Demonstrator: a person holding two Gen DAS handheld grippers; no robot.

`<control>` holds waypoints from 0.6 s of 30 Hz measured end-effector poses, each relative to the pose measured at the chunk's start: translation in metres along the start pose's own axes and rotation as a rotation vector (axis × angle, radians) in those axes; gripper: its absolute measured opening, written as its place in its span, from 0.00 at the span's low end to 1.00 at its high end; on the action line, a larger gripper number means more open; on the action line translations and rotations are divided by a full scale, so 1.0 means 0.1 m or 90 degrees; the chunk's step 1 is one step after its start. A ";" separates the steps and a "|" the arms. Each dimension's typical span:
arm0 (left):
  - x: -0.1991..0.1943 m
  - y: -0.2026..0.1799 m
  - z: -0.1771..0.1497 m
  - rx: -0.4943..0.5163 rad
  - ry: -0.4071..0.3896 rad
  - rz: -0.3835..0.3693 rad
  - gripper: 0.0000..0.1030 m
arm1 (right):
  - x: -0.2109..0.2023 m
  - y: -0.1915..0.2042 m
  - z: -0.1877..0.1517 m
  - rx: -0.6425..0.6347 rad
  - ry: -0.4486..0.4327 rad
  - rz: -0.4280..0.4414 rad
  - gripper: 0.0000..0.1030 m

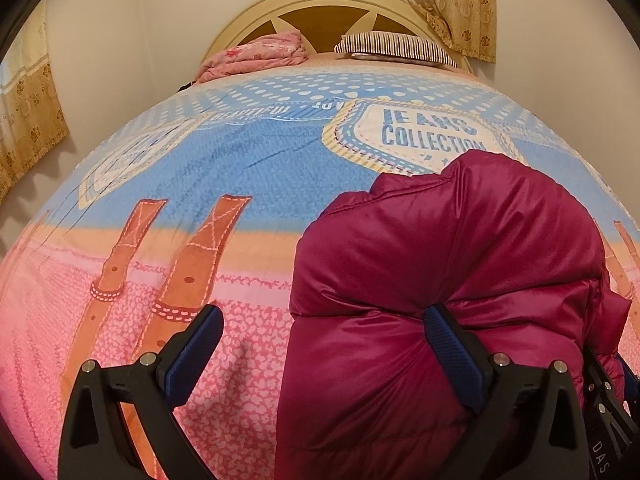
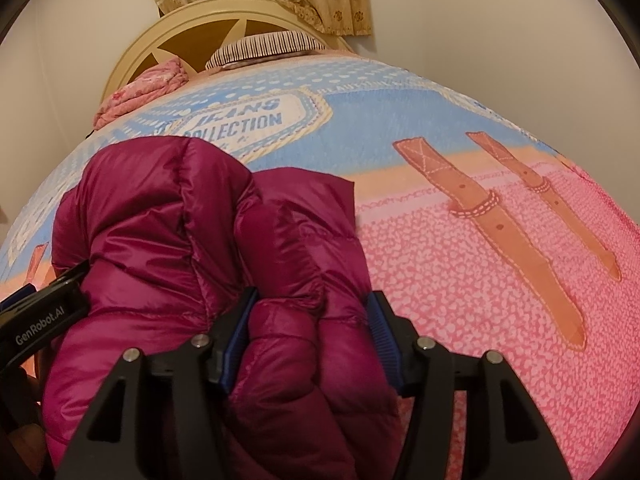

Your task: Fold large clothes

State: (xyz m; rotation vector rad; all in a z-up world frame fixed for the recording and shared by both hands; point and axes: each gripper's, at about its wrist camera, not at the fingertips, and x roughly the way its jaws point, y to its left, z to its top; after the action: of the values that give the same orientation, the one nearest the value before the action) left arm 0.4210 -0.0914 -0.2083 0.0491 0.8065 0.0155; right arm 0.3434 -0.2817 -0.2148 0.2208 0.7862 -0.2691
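Puffy jacket (image 2: 168, 240) bunched on near part of bed (image 2: 460, 280), half in grip.

Right gripper (image 2: 310, 340) around a thick roll of the jacket, pads against the fabric on both sides, jaws opening a little. Left gripper (image 1: 320, 344) spread wide, holding nothing; its right finger (image 1: 452, 344) against the jacket's left side, its left finger over bare cover. Pillow (image 1: 396, 46) and pink blanket (image 1: 256, 56) far away at headboard, no obstacle. Risk from here: slippery, springy filling (very smooth shell) could slide out of the loosening right grip and puff open again, undoing the fold. Also possible: left gripper closing on one thin layer only, dragging the pile crooked.
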 end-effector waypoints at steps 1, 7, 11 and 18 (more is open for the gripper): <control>0.01 0.00 0.00 0.001 0.002 0.001 0.98 | 0.01 0.00 0.00 0.000 0.001 -0.001 0.56; 0.03 -0.01 -0.01 0.003 0.008 0.002 0.99 | 0.02 0.00 -0.01 0.000 0.007 -0.002 0.56; 0.05 0.00 -0.01 0.003 0.012 0.000 0.99 | 0.04 0.00 0.01 -0.002 0.011 -0.005 0.57; 0.08 0.00 -0.01 0.004 0.022 -0.004 0.99 | 0.06 0.01 0.01 -0.006 0.019 -0.010 0.58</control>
State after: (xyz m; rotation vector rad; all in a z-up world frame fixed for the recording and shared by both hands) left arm 0.4260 -0.0908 -0.2147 0.0517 0.8420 0.0076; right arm 0.3490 -0.2818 -0.2185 0.2098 0.8195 -0.2776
